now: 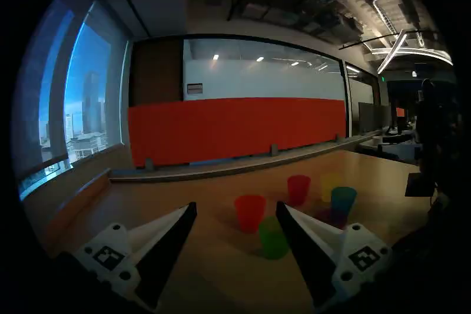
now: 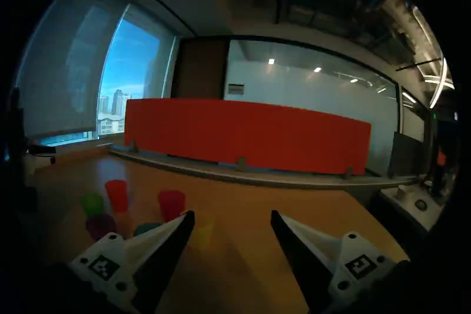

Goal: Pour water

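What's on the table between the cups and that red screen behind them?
Nothing: in the left gripper view the table is bare wood from the cups to the grey ledge under the red screen. The right gripper view shows the same.

Nothing written, no number and no brand could be read. A small wall plaque [image 1: 194, 88] was too tiny to make out. The left tool [image 1: 235, 204] and right tool [image 2: 231, 214] bore only black-and-white square code markers [image 1: 109, 257], with no letters.
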Available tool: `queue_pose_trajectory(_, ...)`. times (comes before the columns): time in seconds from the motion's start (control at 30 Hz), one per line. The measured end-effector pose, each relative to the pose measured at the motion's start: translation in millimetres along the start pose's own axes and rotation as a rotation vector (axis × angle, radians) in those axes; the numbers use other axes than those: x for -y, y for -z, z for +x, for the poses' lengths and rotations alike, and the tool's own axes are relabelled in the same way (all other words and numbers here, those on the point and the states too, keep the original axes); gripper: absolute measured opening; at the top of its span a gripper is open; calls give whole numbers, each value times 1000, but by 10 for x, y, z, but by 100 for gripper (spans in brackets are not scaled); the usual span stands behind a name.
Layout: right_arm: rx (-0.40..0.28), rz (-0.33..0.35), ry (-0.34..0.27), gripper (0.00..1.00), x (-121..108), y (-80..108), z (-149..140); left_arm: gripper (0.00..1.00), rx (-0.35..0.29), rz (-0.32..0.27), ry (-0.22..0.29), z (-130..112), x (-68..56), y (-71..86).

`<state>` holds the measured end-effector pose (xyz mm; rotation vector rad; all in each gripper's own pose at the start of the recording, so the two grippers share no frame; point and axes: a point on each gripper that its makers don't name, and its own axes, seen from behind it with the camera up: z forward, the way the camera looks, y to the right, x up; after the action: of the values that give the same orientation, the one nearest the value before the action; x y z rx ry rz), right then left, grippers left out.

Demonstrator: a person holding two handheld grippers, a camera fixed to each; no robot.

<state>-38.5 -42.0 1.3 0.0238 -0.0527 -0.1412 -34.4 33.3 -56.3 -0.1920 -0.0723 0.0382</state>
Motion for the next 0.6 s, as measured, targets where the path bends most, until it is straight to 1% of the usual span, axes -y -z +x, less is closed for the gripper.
queue_pose_trajectory(0.1, -33, -39, -20, 100, -81, 7, 63, 100, -16, 18, 8, 26, 9, -1)
queue_pose_trajectory(0.2, -62, -73, -47, 100, -152, 14, 98, 100, -25, 43, 11, 22, 45, -9)
queue_pose_trajectory(0.3, -79, -101, -77, 100, -221, 6, 99, 100, -29, 67, 13, -7, 70, -26)
queue_pose_trajectory(0.47, -83, -107, -114, 100, -255, -25, 46, 100, -32, 88, 30, -45, 92, -61)
queue_pose_trajectory(0.6, -84, -114, -141, 100, -286, -24, 30, 100, -49, 104, 47, -25, 127, -71)
